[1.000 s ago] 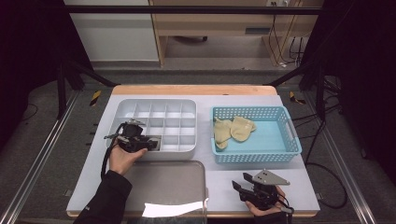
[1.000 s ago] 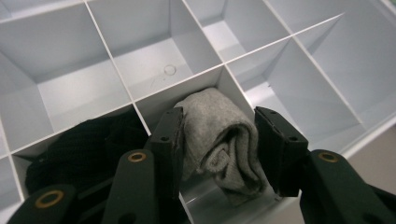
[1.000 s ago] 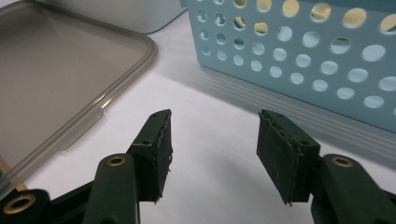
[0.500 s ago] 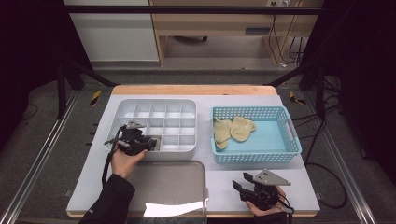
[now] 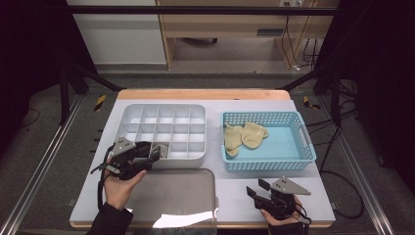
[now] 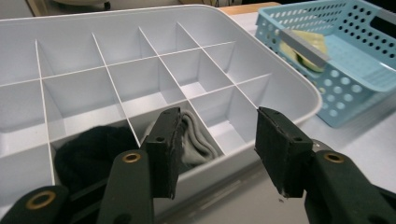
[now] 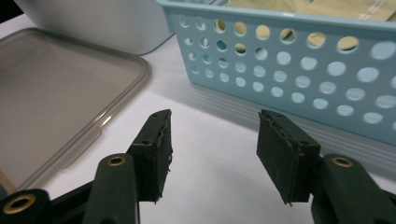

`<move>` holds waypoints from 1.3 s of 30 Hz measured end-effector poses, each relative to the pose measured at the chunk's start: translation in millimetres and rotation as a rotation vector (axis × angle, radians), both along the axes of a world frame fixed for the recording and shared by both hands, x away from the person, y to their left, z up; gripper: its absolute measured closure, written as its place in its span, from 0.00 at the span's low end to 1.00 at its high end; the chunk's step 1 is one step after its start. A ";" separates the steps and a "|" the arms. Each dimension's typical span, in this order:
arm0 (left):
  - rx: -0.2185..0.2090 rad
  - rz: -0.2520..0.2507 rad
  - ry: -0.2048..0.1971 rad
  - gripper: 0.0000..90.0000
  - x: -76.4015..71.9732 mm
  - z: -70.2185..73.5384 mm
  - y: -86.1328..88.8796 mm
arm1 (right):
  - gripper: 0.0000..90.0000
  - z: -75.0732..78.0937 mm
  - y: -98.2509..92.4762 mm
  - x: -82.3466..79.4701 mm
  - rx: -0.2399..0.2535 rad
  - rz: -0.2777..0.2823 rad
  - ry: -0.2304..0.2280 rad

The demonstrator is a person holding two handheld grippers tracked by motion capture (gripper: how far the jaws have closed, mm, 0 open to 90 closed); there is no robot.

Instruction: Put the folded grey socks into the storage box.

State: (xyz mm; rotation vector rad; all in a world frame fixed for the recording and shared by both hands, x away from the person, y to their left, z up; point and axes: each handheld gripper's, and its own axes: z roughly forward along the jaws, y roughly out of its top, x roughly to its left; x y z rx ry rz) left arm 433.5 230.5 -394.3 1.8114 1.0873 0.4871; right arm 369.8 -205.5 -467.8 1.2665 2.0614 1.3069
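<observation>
Since the earlier frame, the left gripper (image 5: 155,152) has drawn back toward the near-left corner of the divided tray (image 5: 164,110), its jaws just opening wide, empty. Its own view shows a grey sock (image 6: 198,142) and a black sock (image 6: 93,151) in near compartments. Right gripper (image 7: 212,154) gapes wide over bare table, near the blue basket (image 7: 299,65).

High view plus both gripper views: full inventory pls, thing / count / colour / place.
Table: 1, white top, wood far edge, centre.
Divided tray: 1, white, left half of the table.
Black sock: 1, in a near-row tray compartment.
Grey sock: 1, in the compartment beside the black one.
Basket: 1, light blue, perforated, right of the tray.
Yellow socks: looks like 2, in the basket's left part.
Lid: 1, clear grey, flat on the table in front of the tray.
Left gripper: black, at the tray's near edge, jaws open, just opened further, nothing between them.
Right gripper: black, front right, open, empty.
</observation>
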 end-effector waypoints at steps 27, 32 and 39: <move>0.001 -0.039 0.073 0.48 -56.4 -62.3 3.5 | 0.42 19.3 -10.9 2.3 0.012 -0.063 -0.044; -0.010 -0.034 0.084 0.45 -58.4 -67.8 6.7 | 0.40 28.5 -12.3 5.3 0.016 -0.066 -0.055; -0.012 -0.020 0.106 0.45 -56.0 -70.9 10.3 | 0.38 44.9 -18.6 11.9 0.018 -0.099 -0.083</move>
